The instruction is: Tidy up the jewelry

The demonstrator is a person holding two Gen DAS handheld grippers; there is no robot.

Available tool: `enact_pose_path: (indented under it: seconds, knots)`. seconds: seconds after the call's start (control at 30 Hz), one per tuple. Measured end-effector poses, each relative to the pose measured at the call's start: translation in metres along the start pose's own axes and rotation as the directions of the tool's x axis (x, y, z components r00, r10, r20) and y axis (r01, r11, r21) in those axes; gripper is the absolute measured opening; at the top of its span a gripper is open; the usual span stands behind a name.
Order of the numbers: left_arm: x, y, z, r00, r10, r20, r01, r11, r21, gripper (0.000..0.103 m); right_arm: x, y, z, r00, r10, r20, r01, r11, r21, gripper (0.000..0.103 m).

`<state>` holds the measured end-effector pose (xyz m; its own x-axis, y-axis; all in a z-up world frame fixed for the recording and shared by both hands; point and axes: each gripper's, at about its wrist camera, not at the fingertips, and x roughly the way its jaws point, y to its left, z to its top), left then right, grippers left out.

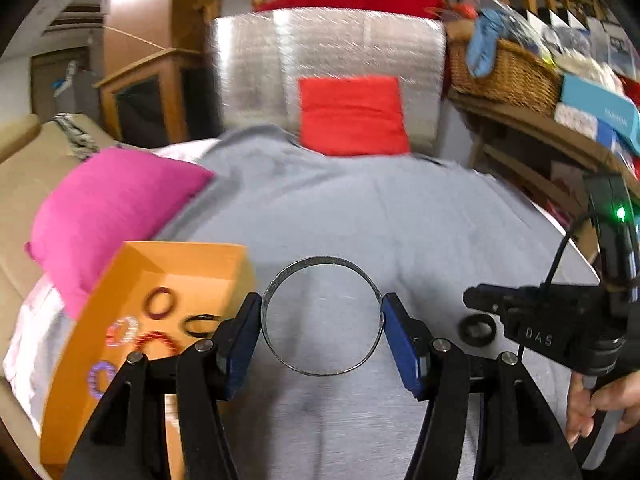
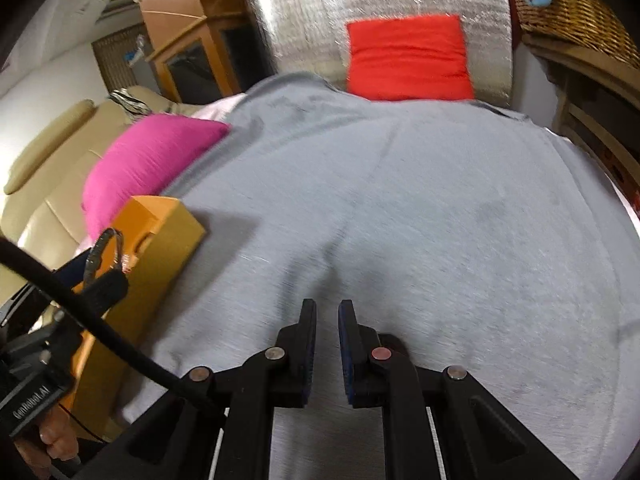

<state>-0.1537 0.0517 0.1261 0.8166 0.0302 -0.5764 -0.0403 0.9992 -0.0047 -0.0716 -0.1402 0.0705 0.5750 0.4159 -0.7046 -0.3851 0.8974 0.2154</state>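
Observation:
My left gripper (image 1: 322, 312) is shut on a silver bangle (image 1: 320, 262), held upright between the blue pads above the grey cloth (image 1: 380, 216). The bangle also shows in the right wrist view (image 2: 102, 248). An orange box (image 1: 80, 360) stands just to the left, holding several bangles: dark red (image 1: 160, 302), black (image 1: 200, 324), pink-white (image 1: 122, 330) and purple (image 1: 100, 378). The orange box also shows in the right wrist view (image 2: 160, 232). A black ring-shaped piece (image 1: 478, 330) lies on the cloth to the right. My right gripper (image 2: 327, 312) is nearly closed with a narrow gap, empty, over the cloth (image 2: 420, 220).
A pink cushion (image 1: 112, 208) lies behind the box, a red cushion (image 1: 352, 114) against a silver foil panel (image 1: 328, 48) at the back. A wicker basket (image 1: 504, 72) and boxes sit on a wooden shelf at right. A beige sofa (image 2: 48, 184) is at left.

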Motion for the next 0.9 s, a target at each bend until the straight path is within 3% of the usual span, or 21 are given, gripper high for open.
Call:
enact_pose_path:
  seconds: [0.2,0.43,0.7,0.9]
  knots:
    - [-0.034,0.067,-0.005,0.994,0.109,0.010,-0.107,0.987,-0.119,0.062,-0.003,0.054,0.010,0.994,0.104,0.042,-0.102,0.994,-0.046,0.013]
    - [-0.053,0.150,-0.031,0.964,0.260,-0.064,-0.268,0.936,-0.231,0.062,-0.002,0.143,0.009,0.961,0.276,0.031,-0.269,0.952,-0.149,0.013]
    - [-0.061,0.192,-0.074,0.932,0.330,-0.151,-0.357,0.907,-0.223,0.062,0.013,0.227,-0.008,0.924,0.377,-0.067,-0.382,0.895,-0.232,0.013]
    - [-0.065,0.200,-0.091,0.918,0.351,-0.183,-0.386,0.896,-0.217,0.062,0.029,0.261,-0.026,0.901,0.413,-0.133,-0.433,0.874,-0.222,0.013]
